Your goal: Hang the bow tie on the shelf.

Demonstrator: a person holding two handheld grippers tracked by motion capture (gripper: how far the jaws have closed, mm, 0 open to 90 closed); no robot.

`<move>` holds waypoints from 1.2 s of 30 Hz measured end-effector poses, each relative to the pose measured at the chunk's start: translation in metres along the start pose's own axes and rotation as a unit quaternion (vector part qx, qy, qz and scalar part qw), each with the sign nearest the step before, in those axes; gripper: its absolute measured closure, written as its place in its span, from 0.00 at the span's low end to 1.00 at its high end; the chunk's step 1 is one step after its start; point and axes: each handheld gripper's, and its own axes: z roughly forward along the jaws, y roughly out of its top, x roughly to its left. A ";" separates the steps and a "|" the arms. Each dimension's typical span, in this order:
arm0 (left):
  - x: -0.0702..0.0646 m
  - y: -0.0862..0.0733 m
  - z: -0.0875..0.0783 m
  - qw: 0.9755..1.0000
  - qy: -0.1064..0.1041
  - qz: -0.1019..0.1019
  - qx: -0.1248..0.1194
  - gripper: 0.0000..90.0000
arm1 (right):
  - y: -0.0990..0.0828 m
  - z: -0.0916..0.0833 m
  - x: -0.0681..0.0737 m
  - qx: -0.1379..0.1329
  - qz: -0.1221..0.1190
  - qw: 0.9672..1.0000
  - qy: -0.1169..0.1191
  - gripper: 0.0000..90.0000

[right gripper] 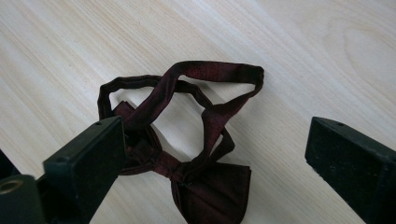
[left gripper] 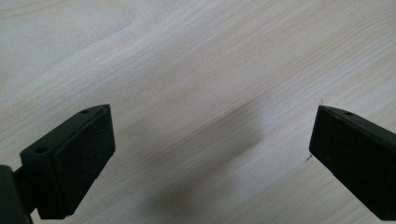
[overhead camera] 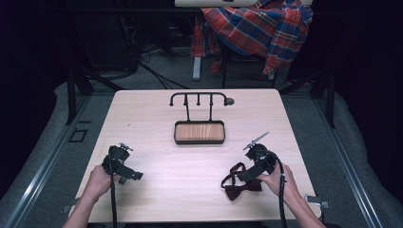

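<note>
right hand-held gripper (right gripper: 215, 158) wide open over dark red bow tie (right gripper: 205, 182), not gripping; left hand-held gripper (left gripper: 210, 158) released

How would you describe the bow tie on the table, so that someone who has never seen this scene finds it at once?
Look at the light wooden table and go to its near right part, in front of the person's right hand. There the bow tie lies flat, just below the right gripper, whose jaws are open. It is the only cloth thing on the table: dark red, with a looped strap.
</note>
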 end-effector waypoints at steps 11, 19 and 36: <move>0.000 0.000 0.000 1.000 -0.004 0.001 -0.001 0.00 | 0.005 0.020 -0.002 0.061 0.005 0.998 -0.017 0.45; 0.000 0.001 0.001 1.000 -0.003 0.001 0.000 0.00 | 0.003 0.028 -0.003 0.072 0.017 0.997 -0.019 0.77; -0.002 0.007 0.004 1.000 -0.006 0.008 0.002 0.00 | 0.006 0.006 0.007 0.026 -0.030 0.998 -0.047 0.97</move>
